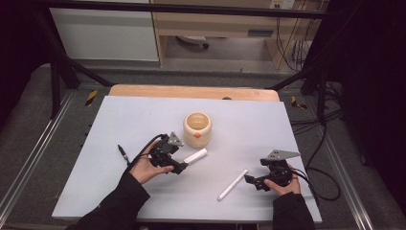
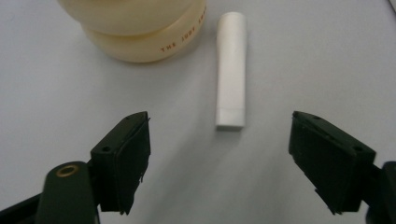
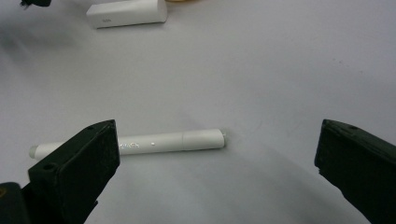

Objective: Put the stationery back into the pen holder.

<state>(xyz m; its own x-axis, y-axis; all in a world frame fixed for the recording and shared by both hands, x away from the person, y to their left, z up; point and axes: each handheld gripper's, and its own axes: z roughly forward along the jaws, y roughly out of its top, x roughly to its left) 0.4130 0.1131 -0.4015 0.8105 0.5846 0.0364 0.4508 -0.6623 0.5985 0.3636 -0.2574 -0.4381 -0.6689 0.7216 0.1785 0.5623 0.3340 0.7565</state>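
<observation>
**Both grippers open, nothing held**

White cap [image 2: 230, 70] lies on table [image 1: 119, 124] beside cream cup [image 1: 197, 128], just ahead of left gripper [image 2: 219, 158], jaws spread. White pen body [image 3: 140, 143] lies before right gripper [image 3: 217, 163], jaws wide.

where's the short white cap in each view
High view: short white cap lies mid-table, just off the left hand-held gripper.
Left gripper view: upper centre, ahead of the open jaws.
Right gripper view: top left.
Shared landmark: the cream cup, right beside the cap.
</observation>
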